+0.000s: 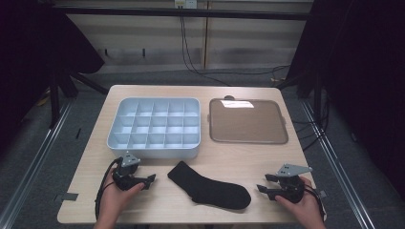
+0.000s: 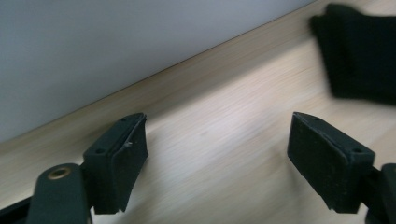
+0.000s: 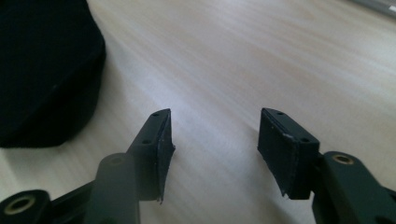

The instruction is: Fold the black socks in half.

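Note:
A black sock [image 1: 207, 188] lies flat on the wooden table [image 1: 229, 160] near its front edge. My left gripper [image 1: 152, 180] rests on the table just left of the sock's cuff, pointing right at it, open with nothing between its jaws. In the left gripper view the gripper [image 2: 217, 144] stands open over bare wood, with the sock [image 2: 359, 56] ahead at the upper right. My right gripper [image 1: 263, 183] sits right of the sock's toe, pointing left, open and empty. In the right gripper view the gripper [image 3: 215, 140] frames bare wood, the sock [image 3: 42, 70] lying at the left.
A pale blue compartment box [image 1: 153, 151] with several empty cells stands behind the sock at the left; its wall [image 2: 116, 42] looms close to the left gripper. A translucent brownish lid [image 1: 247, 121] lies flat at the back right.

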`<state>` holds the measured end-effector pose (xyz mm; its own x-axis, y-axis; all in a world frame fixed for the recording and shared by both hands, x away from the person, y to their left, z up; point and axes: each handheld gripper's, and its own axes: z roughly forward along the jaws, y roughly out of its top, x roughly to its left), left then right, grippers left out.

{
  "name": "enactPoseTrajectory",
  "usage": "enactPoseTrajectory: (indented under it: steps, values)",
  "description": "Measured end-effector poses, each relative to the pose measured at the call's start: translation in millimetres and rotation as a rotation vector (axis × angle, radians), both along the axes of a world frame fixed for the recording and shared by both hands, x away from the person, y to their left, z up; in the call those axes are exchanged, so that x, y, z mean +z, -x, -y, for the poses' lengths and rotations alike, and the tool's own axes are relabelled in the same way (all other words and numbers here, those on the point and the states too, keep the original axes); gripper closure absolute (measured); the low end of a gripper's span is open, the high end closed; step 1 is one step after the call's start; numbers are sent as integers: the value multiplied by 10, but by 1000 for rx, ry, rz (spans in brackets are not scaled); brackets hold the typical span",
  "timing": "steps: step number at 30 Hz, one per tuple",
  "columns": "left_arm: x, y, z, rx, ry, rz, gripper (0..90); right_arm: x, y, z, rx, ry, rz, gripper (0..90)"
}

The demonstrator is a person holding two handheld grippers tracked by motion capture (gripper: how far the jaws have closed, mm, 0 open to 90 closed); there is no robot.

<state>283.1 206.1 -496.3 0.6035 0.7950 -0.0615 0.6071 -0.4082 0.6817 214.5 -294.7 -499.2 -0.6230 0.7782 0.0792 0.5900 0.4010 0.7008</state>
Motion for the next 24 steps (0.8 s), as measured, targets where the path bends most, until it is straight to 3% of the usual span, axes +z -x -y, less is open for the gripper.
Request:
enactPoseTrajectory:
  steps: [2, 4, 9, 13, 16, 19, 24]
  values:
    - [51, 9, 69, -32, -3, 9, 204, -5, 14, 11, 7, -3, -7, 485]
    - [104, 13, 138, -41, 25, 15, 230, -11, 46, 26, 23, -17, -10, 514]
    - [222, -22, 338, -82, 63, -12, 324, 4, 152, -12, 77, -15, -19, 574]
    - [244, -68, 525, -116, 44, -13, 361, 28, 283, -75, 127, 16, 0, 668]
    - [224, -111, 616, -102, 40, -13, 383, 30, 350, -97, 145, 33, -6, 748]
    - [196, -149, 680, -80, 20, -38, 403, 29, 409, -104, 143, 25, -9, 773]
    - [161, -164, 738, -87, -4, -60, 422, 36, 484, -133, 162, 22, -20, 808]
